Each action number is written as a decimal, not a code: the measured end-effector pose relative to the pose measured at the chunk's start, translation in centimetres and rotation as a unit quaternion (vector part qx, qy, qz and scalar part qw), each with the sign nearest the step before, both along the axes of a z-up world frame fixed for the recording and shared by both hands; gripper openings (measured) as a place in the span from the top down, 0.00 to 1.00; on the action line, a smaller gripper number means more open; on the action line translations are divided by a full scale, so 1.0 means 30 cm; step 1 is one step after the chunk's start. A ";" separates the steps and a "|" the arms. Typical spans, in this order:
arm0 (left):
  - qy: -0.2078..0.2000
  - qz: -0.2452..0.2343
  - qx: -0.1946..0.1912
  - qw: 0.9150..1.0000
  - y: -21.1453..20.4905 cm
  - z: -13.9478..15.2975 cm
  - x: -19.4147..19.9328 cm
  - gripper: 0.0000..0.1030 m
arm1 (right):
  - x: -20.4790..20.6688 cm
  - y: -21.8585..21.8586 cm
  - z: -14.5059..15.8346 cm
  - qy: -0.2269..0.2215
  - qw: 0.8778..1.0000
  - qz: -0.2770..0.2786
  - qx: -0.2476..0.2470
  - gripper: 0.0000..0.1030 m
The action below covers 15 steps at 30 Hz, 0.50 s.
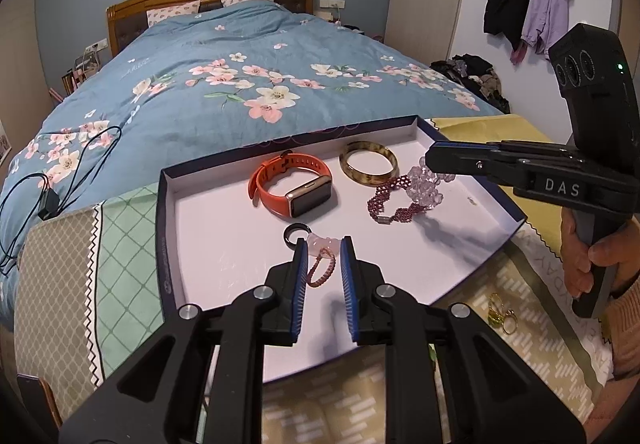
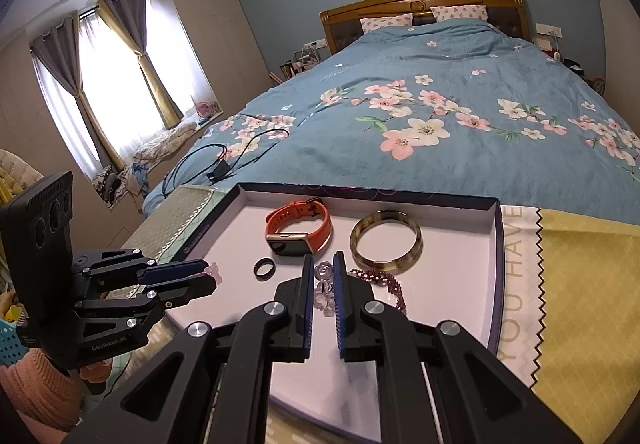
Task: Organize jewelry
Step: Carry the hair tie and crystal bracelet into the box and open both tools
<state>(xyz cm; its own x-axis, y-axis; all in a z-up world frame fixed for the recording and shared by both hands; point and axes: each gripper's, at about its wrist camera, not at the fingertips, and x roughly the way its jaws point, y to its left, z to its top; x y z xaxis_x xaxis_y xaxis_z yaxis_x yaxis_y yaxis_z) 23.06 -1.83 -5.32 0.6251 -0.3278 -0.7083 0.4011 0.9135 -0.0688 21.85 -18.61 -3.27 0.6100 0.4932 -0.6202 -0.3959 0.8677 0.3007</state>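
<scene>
Jewelry mostly in the tray (image 1: 172, 244) — watch (image 1: 292, 186), bangle (image 1: 368, 164), ring (image 1: 297, 234); left fingers (image 1: 301, 268) grasping pink charm (image 1: 322, 244), right fingers (image 2: 308, 284) grasping clear beads (image 2: 323, 286), gold rings (image 1: 502, 314) left out at four o'clock.

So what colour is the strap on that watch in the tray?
Orange, on the watch; it shows best in the left wrist view.
</scene>
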 end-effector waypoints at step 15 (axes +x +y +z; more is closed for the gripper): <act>0.033 0.018 0.012 0.999 -0.017 -0.077 0.108 0.83 | 0.041 0.014 -0.062 0.022 1.000 -0.004 -0.010 0.92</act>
<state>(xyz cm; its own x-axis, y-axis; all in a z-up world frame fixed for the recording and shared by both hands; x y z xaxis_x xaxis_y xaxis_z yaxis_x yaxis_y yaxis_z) 26.29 -2.35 -7.64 0.5881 -0.2877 -0.7559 0.3630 0.9291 -0.0712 23.08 -18.17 -5.13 0.5861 0.4754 -0.6561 -0.3756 0.8769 0.2999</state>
